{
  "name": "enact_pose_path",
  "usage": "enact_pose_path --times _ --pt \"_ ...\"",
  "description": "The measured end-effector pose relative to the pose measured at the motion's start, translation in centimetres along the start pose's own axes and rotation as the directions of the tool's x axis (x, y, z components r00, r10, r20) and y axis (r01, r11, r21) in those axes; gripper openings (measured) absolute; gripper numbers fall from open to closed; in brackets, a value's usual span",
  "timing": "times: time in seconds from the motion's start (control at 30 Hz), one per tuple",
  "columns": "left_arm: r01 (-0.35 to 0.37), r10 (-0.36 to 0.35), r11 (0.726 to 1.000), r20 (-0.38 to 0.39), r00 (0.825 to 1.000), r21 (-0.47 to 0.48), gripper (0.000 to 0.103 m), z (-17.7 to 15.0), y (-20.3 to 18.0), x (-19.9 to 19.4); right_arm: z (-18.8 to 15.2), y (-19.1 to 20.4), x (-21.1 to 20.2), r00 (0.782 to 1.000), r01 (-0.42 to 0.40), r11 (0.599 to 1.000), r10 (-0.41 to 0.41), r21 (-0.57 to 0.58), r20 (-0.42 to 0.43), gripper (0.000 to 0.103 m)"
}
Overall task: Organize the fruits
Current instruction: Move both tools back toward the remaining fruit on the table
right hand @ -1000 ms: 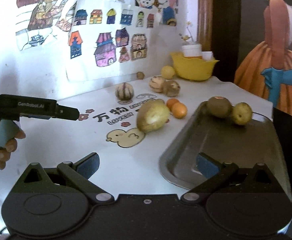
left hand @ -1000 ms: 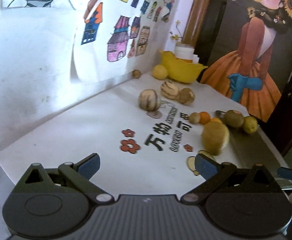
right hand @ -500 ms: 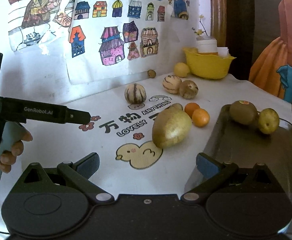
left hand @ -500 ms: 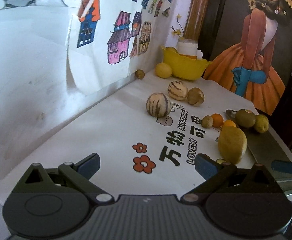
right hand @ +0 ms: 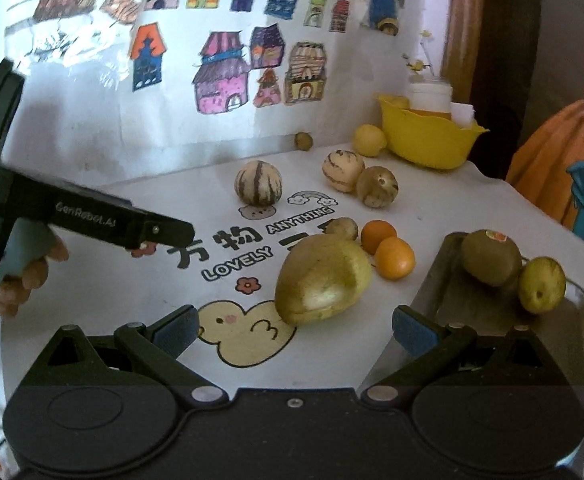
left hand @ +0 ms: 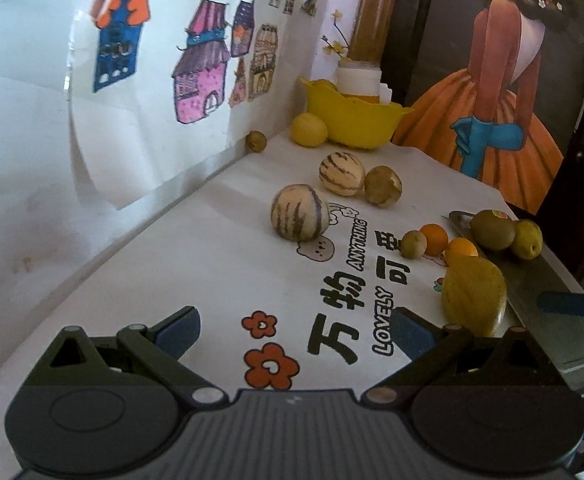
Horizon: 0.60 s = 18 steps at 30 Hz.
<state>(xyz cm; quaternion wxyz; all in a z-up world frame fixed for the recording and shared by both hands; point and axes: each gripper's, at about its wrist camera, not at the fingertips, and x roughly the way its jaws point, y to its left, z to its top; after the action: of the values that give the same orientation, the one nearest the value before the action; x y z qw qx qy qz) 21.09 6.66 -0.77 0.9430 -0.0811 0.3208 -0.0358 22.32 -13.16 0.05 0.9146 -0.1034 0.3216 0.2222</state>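
Both tongs stand open and empty: left tongs [left hand: 294,330], right tongs [right hand: 294,330]. A large yellow-green fruit [right hand: 323,279] lies on the tabletop [right hand: 92,300] at 12 o'clock of the right tongs, just beside the metal tray [right hand: 452,300], which holds a kiwi [right hand: 491,257] touching a small green fruit [right hand: 542,285].

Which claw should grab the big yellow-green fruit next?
Probably the right claw: it is open with the big yellow-green fruit just ahead between its fingers, beside the metal tray. The open left claw faces bare cloth.
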Motion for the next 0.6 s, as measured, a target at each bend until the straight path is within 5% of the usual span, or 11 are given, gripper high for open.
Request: enact_pose_path --times 0.2,0.6 --pt "0.037 -0.037 0.999 -0.005 0.999 0.022 0.102 0.1 -0.4 0.3 0.6 -1.4 -1.3 1.000 0.005 0.982 -0.009 -0.188 -0.021 0.102" --pt "0.192 -0.194 0.973 0.006 0.981 0.128 0.103 0.1 -4.5 0.0 3.5 -6.4 -0.4 0.999 -0.007 0.926 -0.011 -0.377 -0.044 0.102"
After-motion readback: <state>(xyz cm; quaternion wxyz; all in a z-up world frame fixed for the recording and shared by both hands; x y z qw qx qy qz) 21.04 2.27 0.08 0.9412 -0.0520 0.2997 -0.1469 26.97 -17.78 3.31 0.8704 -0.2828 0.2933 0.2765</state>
